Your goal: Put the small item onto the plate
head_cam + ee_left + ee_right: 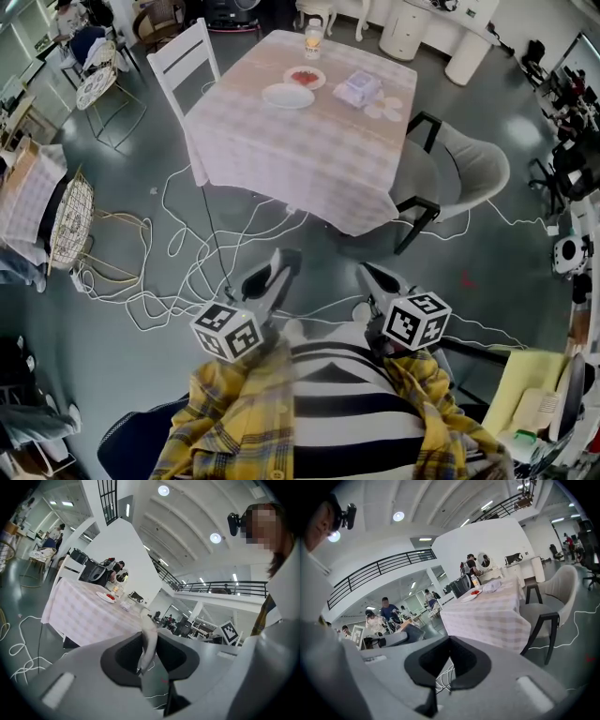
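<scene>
A table with a checked cloth (pixel 309 150) stands ahead of me. On its far side lie an empty white plate (pixel 288 96) and a plate with red food (pixel 305 77). Both grippers are held close to my body, well short of the table. My left gripper (pixel 286 260) is shut on a small white item (pixel 150 637), which stands up thin and pale between the dark pads (pixel 123 657). My right gripper (pixel 367 272) has its jaws together at the tips with nothing in them. The plates also show far off in the right gripper view (pixel 469 596).
A glass jar (pixel 313 39) and a tissue packet (pixel 357 88) share the tabletop. A white chair (pixel 183 58) stands at the table's left, a grey armchair (pixel 469 164) at its right. White cables (pixel 187 272) loop over the floor between me and the table.
</scene>
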`<state>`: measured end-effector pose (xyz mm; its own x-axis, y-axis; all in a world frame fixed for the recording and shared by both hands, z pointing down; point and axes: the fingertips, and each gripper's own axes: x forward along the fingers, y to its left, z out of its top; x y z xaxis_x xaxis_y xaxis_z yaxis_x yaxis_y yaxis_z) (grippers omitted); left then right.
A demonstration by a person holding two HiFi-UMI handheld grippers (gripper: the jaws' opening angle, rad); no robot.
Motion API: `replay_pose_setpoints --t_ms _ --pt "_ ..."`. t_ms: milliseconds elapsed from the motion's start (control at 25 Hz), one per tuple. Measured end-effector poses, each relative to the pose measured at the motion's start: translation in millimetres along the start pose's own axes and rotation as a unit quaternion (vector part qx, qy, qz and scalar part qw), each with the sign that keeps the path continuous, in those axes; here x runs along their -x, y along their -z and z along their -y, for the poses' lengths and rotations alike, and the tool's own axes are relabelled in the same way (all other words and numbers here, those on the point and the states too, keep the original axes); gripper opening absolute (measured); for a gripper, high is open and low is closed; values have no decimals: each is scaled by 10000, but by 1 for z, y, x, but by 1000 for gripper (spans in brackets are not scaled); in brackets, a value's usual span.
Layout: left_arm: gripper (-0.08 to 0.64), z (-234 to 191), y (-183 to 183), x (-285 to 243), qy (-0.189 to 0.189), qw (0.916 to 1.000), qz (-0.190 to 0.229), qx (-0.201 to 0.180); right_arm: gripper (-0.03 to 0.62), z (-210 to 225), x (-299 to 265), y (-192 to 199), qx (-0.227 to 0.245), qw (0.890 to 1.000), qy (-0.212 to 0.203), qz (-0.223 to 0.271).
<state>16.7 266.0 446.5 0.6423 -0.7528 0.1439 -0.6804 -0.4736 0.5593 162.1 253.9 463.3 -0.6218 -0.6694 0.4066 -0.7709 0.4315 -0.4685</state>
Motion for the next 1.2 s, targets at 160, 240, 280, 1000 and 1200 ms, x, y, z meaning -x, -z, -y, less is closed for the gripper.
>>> replay_pose_setpoints --t_ms 160,240,280,1000,1200 --pt "87 -5 -1 4 10 10000 -25 -29 0 -6 -8 -2 -85 9999 -36 108" --pt "87 -10 -1 6 -9 10000 -46 -30 0 -10 -11 -2 -99 9999 -40 117" --pt "87 -12 -2 7 -12 10000 -55 -32 0 -12 -13 -1 -93 9999 -45 99" --pt "87 -35 -17 -23 54 9998 -100 169 0 -14 -64 -14 47 9990 -158 -422" --pt "87 -51 -28 -42 -39 9997 -77 218 0 -6 -91 -30 30 9985 -312 -450"
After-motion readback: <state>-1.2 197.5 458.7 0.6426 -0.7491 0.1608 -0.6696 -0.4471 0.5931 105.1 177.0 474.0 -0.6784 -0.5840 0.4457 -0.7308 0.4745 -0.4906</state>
